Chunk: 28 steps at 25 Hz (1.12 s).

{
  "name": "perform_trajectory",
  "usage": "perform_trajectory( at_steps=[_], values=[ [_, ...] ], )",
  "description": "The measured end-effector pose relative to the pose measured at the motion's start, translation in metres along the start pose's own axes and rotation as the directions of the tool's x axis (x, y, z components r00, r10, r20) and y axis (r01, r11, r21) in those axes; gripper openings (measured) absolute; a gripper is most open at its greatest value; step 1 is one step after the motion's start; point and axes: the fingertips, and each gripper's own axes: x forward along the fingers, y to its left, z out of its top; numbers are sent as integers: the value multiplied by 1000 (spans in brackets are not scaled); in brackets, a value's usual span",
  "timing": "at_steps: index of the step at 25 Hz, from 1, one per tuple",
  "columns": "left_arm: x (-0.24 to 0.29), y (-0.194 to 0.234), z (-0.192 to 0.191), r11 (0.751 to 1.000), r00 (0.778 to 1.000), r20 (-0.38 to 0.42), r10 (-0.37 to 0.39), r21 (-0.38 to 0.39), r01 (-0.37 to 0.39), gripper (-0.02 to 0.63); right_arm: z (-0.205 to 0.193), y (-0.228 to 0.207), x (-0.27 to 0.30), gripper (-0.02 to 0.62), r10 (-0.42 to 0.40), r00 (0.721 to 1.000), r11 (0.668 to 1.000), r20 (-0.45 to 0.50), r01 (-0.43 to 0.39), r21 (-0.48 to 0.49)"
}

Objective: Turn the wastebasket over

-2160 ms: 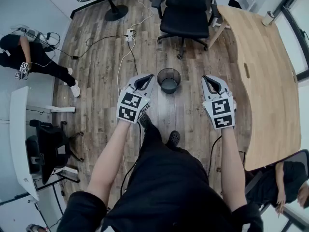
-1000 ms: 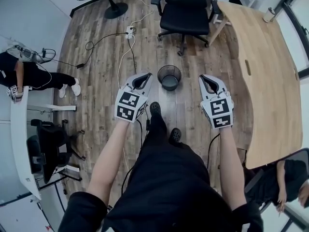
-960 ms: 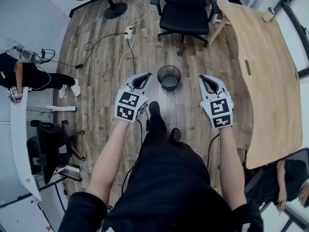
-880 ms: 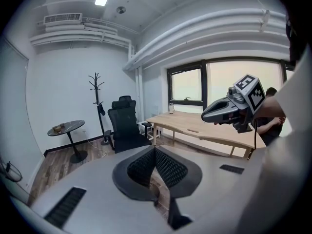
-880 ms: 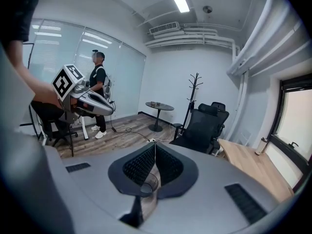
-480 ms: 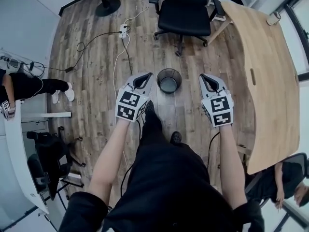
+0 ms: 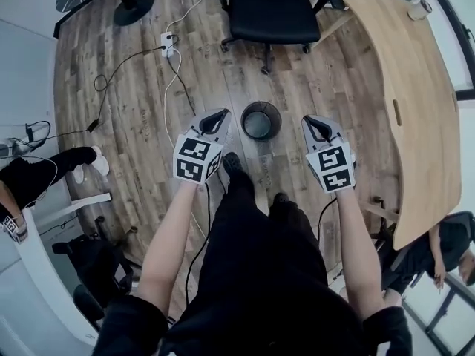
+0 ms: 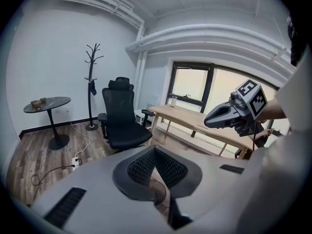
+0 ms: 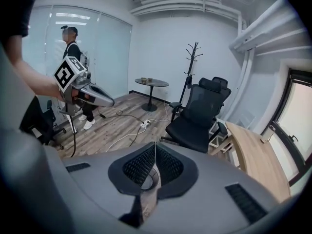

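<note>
A black mesh wastebasket stands upright on the wood floor, its mouth facing up. My left gripper hangs just left of it and my right gripper just right of it, both above the floor and apart from the basket. Both are shut with nothing between the pads. In the left gripper view the shut gripper shows a sliver of the wastebasket rim below its tips. The right gripper view shows its shut gripper with the wastebasket under it.
A black office chair stands beyond the basket, with a curved wooden desk to the right. A power strip with cables lies at far left of the floor. My feet are just short of the basket. Another person's legs show at left.
I have stepped forward, so the chair and desk sit nearer. Both grippers stayed shut and came down and forward, flanking the basket more closely.
</note>
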Motion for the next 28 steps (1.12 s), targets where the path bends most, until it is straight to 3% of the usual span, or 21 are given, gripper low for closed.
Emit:
perform_trajectory(
  at_steps=[11, 19, 28],
  values=[
    [50, 11, -42, 994, 986, -129, -104, -29, 101, 17, -40, -1, 50, 34, 27, 991, 997, -133, -17, 76],
    [90, 14, -89, 993, 980, -188, -69, -107, 50, 17, -91, -10, 98, 34, 125, 973, 990, -196, -109, 88],
    [143, 28, -173, 985, 969, -247, -23, -173, -21, 17, -176, -8, 179, 34, 194, 943, 980, -269, -175, 95]
  ],
)
